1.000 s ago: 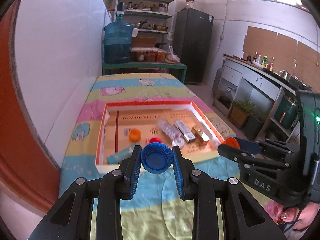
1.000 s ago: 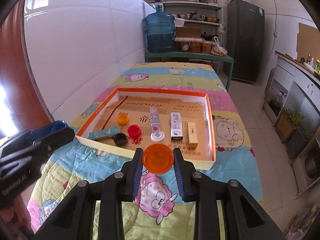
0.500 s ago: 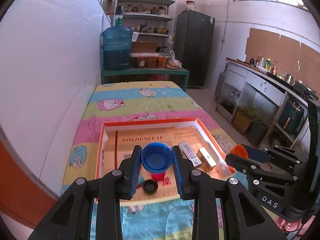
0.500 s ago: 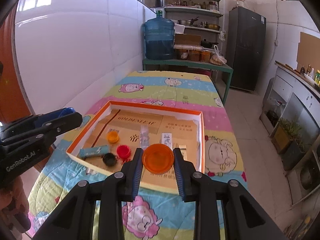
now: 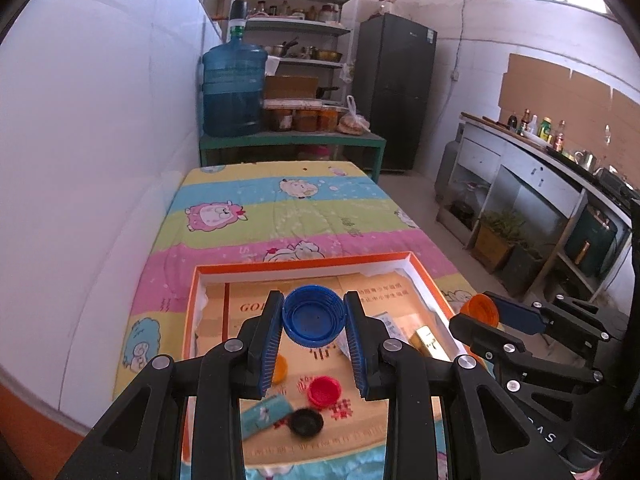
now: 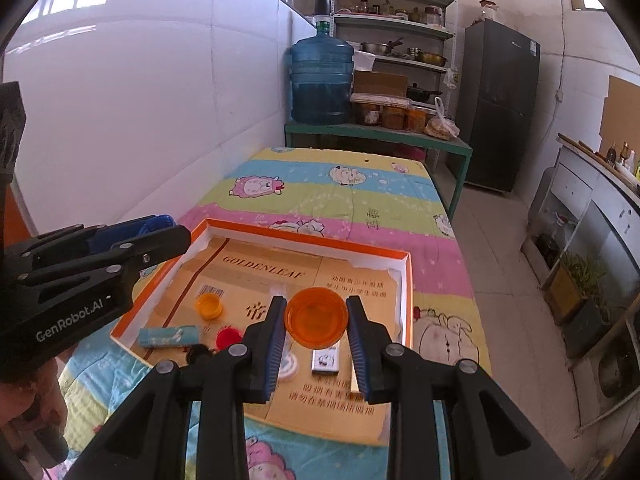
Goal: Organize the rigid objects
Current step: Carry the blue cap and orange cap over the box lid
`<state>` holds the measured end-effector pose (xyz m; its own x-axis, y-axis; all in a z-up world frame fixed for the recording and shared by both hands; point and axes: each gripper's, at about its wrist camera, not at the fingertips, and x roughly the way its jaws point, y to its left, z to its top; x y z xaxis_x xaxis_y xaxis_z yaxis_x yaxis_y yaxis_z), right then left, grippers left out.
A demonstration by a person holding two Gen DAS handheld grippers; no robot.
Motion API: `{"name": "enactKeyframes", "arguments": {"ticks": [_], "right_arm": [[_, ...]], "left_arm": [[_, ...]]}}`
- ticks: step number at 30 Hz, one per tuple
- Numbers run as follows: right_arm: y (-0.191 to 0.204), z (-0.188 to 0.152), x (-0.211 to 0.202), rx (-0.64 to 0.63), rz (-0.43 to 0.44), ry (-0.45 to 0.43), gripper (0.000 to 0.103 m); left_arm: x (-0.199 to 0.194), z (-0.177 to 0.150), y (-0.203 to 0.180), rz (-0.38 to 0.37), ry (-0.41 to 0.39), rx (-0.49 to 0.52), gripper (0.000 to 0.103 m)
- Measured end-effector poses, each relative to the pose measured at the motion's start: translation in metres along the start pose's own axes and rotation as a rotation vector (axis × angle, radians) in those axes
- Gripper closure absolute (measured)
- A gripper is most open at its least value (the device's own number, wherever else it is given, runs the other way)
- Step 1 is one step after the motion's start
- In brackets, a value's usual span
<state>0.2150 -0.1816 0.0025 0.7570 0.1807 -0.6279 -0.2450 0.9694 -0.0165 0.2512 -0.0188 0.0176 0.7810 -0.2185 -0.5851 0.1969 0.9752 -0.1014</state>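
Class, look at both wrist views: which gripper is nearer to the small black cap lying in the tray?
Left. The left gripper, holding the blue cap, hangs almost directly over the black cap. The right gripper, holding the orange cap, is off to the black cap's right.

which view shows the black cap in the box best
The left wrist view: the black cap lies fully visible between the left gripper fingers, beside the red cap. In the right wrist view the black cap is half hidden behind the right gripper.
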Motion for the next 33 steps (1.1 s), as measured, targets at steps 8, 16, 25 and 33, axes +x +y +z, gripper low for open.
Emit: {"name": "enactKeyframes", "arguments": {"ticks": [8, 16, 25, 33], "right_arm": [[-0.015, 0.018, 0.026, 0.024, 0.023, 0.015, 0.073], [-0.029, 0.045, 0.060, 0.064, 0.040, 0.039, 0.073], [-0.042, 0.058, 0.110, 0.123, 0.056, 0.102, 0.073], [-0.035, 0.054, 0.139, 0.090, 0.045, 0.150, 0.073]], "left_arm": [[0.038, 0.021, 0.014, 0.013, 0.037, -0.021, 0.072], [0.082, 0.041, 0.039, 0.007, 0.110, -0.099, 0.072], [0.124, 0.036, 0.064, 0.023, 0.173, -0.169, 0.072], [0.155, 0.022, 0.061, 0.072, 0.229, -0.109, 0.072]]}}
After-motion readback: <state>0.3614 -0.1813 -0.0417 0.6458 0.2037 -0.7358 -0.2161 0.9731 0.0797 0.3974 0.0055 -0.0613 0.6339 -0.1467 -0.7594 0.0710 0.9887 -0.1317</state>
